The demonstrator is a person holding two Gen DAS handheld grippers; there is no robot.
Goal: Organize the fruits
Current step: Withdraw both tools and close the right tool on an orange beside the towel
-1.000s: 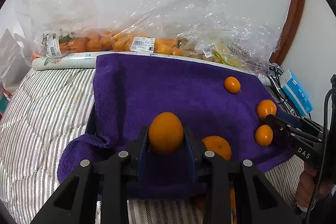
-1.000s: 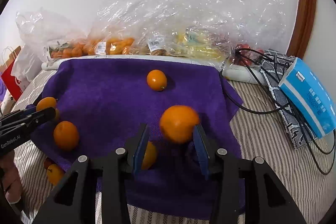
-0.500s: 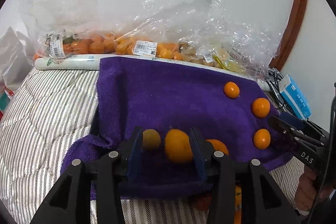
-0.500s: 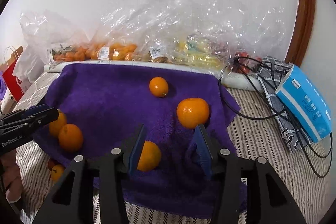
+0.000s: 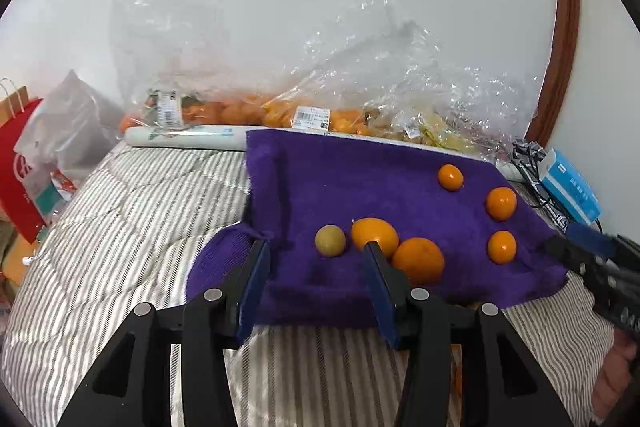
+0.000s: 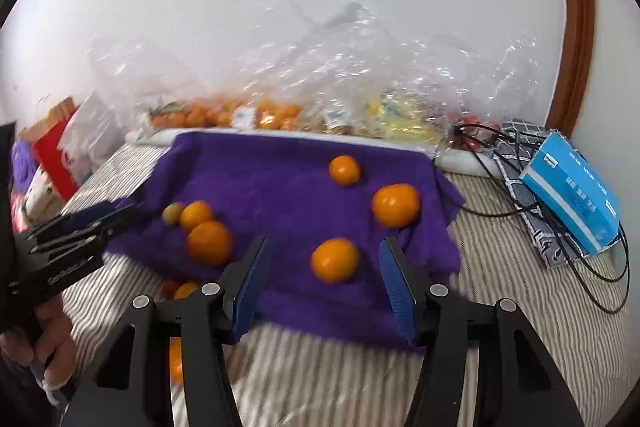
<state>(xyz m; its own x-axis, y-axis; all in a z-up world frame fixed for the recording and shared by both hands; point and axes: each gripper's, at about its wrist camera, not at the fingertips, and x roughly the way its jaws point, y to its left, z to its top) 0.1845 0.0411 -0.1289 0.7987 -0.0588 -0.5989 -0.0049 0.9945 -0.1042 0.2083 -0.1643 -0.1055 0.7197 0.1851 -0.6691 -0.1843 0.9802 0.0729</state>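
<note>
A purple towel (image 5: 360, 183) (image 6: 280, 183) lies on the striped bed with several oranges on it. In the left wrist view a small greenish fruit (image 5: 330, 240), an orange (image 5: 375, 233) and a bigger orange (image 5: 418, 260) sit together near the towel's front edge. Three more oranges (image 5: 501, 203) lie to the right. My left gripper (image 5: 316, 267) is open and empty, just short of the cluster. My right gripper (image 6: 324, 267) is open and empty, with an orange (image 6: 335, 259) lying on the towel beyond its fingers. Another orange (image 6: 396, 205) lies further right.
Clear plastic bags of oranges (image 5: 248, 111) (image 6: 240, 115) line the wall behind the towel. A blue box (image 6: 572, 187) and black cables (image 6: 520, 203) lie at the right. A red paper bag (image 5: 20, 163) stands at the left. Loose oranges (image 6: 180, 291) lie below the towel's front edge.
Both grippers opened, let go of their oranges onto the towel, and pulled back toward the front. The left one's orange now rests beside the greenish fruit.
</note>
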